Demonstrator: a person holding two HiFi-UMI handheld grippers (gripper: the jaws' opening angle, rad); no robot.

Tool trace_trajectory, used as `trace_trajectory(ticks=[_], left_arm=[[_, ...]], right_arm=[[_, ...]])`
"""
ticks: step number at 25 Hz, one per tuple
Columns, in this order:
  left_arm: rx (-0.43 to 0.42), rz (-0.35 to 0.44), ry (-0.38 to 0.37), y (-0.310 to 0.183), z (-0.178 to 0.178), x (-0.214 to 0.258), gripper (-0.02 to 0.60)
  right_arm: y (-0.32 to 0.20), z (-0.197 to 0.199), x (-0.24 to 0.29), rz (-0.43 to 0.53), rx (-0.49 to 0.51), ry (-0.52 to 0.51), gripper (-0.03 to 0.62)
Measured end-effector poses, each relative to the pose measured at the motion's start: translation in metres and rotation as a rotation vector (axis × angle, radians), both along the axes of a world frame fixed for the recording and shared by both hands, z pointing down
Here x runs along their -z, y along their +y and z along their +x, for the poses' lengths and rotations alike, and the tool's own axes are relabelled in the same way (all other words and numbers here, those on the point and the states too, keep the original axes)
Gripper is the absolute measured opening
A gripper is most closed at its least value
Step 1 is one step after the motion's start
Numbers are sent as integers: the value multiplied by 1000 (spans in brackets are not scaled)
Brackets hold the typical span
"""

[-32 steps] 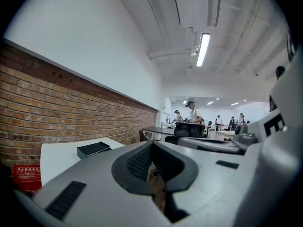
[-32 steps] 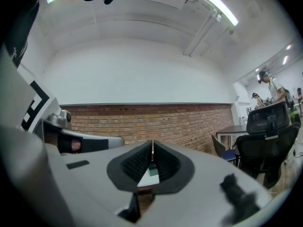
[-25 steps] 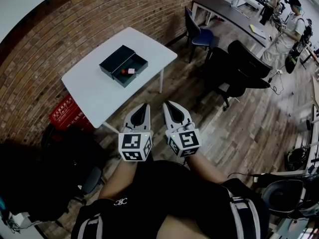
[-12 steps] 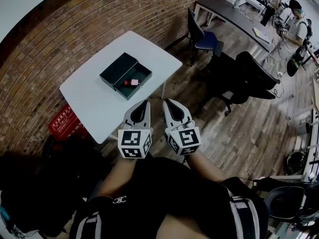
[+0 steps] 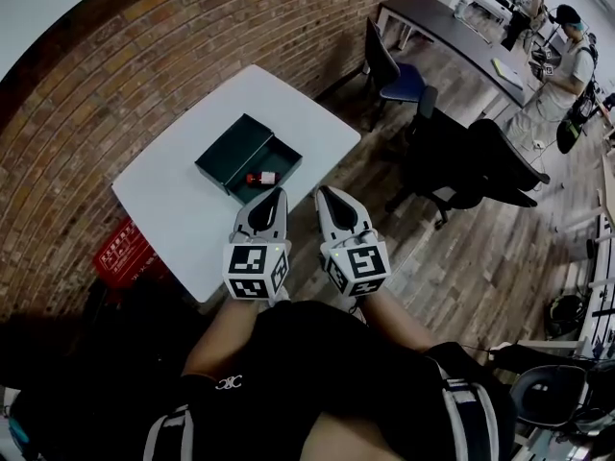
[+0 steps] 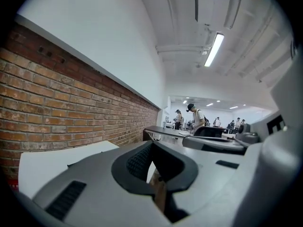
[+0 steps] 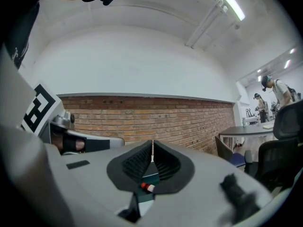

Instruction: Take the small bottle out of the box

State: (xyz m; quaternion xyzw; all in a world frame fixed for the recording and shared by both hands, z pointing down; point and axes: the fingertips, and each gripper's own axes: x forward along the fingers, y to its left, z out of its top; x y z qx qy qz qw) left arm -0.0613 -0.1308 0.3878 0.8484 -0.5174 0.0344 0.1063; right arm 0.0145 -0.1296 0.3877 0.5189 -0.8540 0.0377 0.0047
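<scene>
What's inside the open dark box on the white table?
One small bottle with a red cap, lying on its side in the box. The left gripper overlaps the box's near edge, so that part is unseen.

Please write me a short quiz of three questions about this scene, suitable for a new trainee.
1. True or false: the small red-capped bottle lies inside the open dark green box.
2. The box stands on: A) the white table; B) a sofa; C) a metal shelf.
3. Fill in: the left gripper and the right gripper both have their jaws ____, holding nothing.
Key: 1 true; 2 A; 3 shut.
</scene>
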Motion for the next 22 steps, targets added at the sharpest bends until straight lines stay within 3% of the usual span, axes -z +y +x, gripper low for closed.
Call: trace_trajectory(ticks=[15, 22], left_arm=[[-42, -26, 6, -79, -53, -17, 11], [-60, -49, -14, -99, -56, -28, 12]], right_arm=[[-80, -55, -12, -41, -36, 14, 32], [-101, -52, -24, -79, -62, 9, 32]])
